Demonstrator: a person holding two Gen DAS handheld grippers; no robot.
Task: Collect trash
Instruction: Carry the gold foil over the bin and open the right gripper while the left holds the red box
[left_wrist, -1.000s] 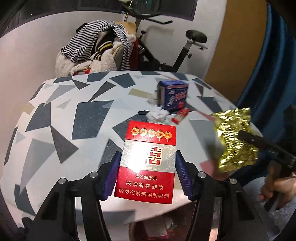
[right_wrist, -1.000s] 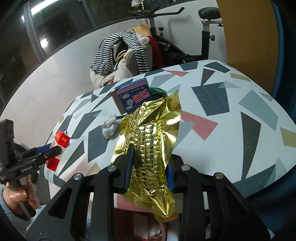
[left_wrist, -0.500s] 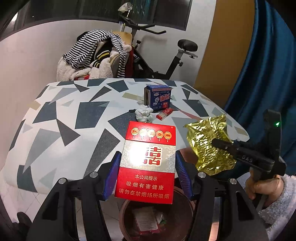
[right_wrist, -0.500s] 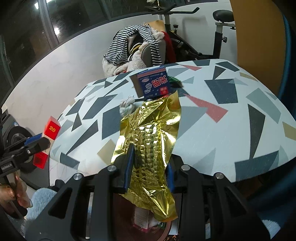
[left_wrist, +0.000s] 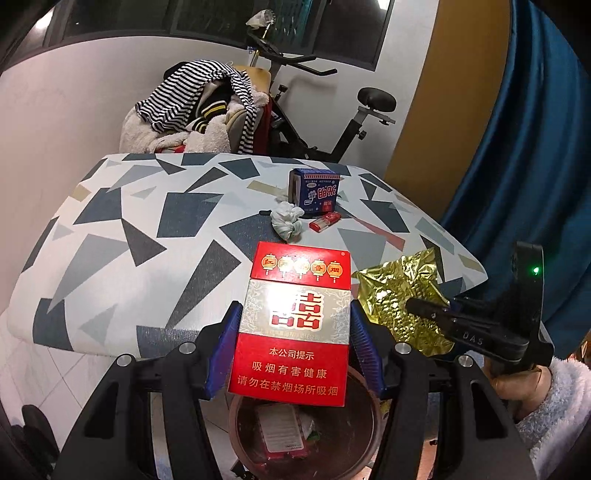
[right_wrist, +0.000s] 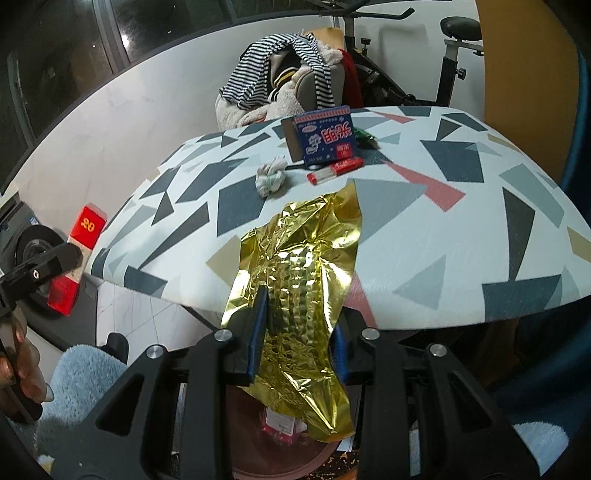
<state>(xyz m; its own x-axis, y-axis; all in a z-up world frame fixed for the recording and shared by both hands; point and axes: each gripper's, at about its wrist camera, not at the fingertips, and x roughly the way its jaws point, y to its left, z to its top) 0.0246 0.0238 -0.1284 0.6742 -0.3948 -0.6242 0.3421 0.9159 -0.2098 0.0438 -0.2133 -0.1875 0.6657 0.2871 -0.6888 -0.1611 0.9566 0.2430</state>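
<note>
My left gripper (left_wrist: 293, 334) is shut on a red cigarette pack (left_wrist: 291, 321) and holds it off the table's near edge, above a round brown bin (left_wrist: 354, 439) with wrappers inside. My right gripper (right_wrist: 297, 325) is shut on a crumpled gold foil bag (right_wrist: 301, 280), also held over the bin (right_wrist: 295, 465). The foil bag (left_wrist: 399, 299) shows to the right in the left wrist view. On the table lie a crumpled white tissue (left_wrist: 286, 221), a small red lighter (left_wrist: 325, 222) and a blue box (left_wrist: 314, 192).
The round table (left_wrist: 147, 229) has a geometric-patterned cloth. Behind it stand a chair piled with striped clothes (left_wrist: 195, 110) and an exercise bike (left_wrist: 332, 122). A blue curtain (left_wrist: 535, 147) hangs at the right. The tissue (right_wrist: 271, 177), lighter (right_wrist: 334, 170) and blue box (right_wrist: 325, 138) also show in the right wrist view.
Both grippers have pulled back from the table and lowered with their items, so the bin below has come into view under them.
</note>
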